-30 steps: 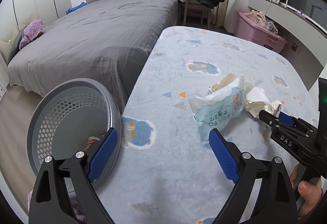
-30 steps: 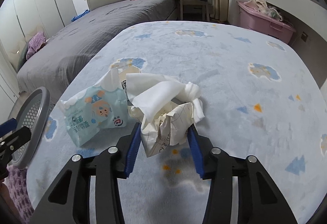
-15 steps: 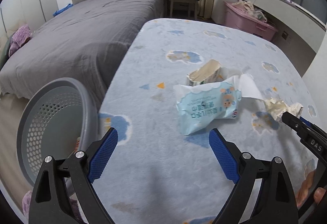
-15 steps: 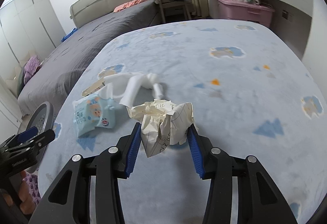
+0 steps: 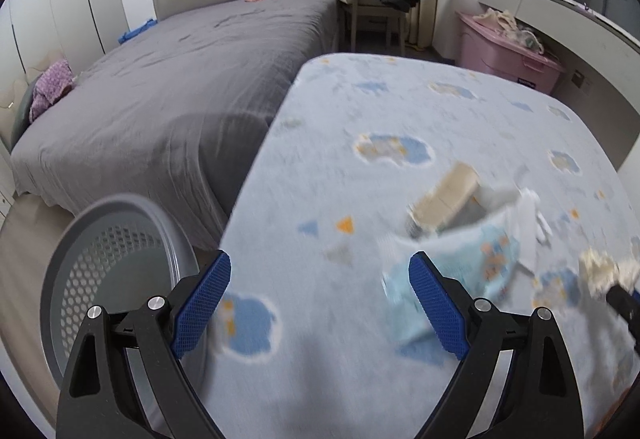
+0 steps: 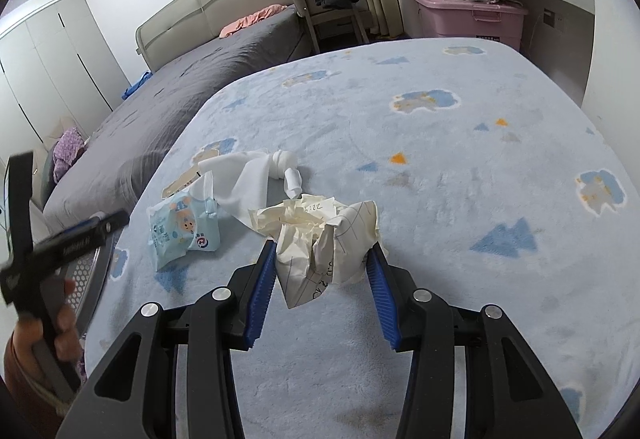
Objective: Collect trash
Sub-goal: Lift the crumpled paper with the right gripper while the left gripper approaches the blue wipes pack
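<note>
The right hand-held gripper [image 6: 322,271] is holding the crumpled paper [image 6: 320,235] above the carpet's [image 6: 460,179] left edge, probably to carry it to the grey basket [image 5: 116,279] beside that edge, while the left hand-held gripper [image 5: 318,303] is hanging wide and empty near the wipes packet [image 6: 184,229]

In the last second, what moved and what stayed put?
The right gripper, shut on the crumpled paper, lifted it off the pile and pulled it back. The wet-wipe packet and white cloth stayed on the blue rug. The left gripper stayed open and empty.
</note>
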`<move>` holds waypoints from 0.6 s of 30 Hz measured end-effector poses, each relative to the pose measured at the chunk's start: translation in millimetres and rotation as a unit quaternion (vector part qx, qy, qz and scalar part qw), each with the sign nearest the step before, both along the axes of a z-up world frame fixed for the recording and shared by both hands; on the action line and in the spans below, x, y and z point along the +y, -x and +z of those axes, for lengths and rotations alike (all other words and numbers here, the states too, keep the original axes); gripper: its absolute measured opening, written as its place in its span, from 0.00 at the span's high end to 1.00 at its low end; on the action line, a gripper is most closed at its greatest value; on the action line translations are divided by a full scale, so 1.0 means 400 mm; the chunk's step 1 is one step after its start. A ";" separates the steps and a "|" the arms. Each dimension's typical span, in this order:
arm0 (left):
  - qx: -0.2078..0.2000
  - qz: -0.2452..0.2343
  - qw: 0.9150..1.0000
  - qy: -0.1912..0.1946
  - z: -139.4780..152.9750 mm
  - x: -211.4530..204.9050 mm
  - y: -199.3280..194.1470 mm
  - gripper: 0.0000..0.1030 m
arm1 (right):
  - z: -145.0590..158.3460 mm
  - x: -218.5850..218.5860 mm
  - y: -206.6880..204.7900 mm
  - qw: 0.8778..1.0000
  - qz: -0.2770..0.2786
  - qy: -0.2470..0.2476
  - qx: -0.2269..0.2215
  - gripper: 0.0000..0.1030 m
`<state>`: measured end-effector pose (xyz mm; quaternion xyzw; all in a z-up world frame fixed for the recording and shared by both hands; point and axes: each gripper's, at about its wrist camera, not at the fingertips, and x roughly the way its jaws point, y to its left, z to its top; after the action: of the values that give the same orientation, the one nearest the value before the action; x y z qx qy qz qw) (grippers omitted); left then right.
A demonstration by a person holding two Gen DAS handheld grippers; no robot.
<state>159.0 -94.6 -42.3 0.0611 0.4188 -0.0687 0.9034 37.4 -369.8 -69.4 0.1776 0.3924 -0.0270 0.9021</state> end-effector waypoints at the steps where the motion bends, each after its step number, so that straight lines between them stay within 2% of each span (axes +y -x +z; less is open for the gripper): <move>1: 0.000 0.000 1.000 -0.001 -0.001 0.002 -0.011 0.14 | -0.002 -0.001 -0.002 1.000 0.001 -0.001 0.001 0.57; 8: 0.002 -0.006 1.000 -0.018 -0.021 0.005 -0.087 0.14 | -0.010 -0.005 -0.009 1.000 0.004 -0.007 0.001 0.57; 12: 0.000 -0.023 1.000 -0.008 -0.016 0.003 -0.075 0.14 | -0.013 -0.006 -0.012 1.000 0.004 -0.009 0.002 0.57; 16: 0.005 -0.084 0.996 0.006 -0.016 -0.014 -0.046 0.14 | -0.012 -0.008 -0.012 1.000 0.004 -0.011 0.000 0.57; 18: 0.002 -0.130 0.992 0.001 -0.016 -0.028 -0.028 0.14 | -0.012 -0.010 -0.010 1.000 0.003 -0.013 -0.001 0.57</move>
<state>170.3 -105.8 -48.7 0.1141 0.4091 -0.1859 0.8860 41.2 -373.7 -74.2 0.1881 0.3923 -0.0185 0.9002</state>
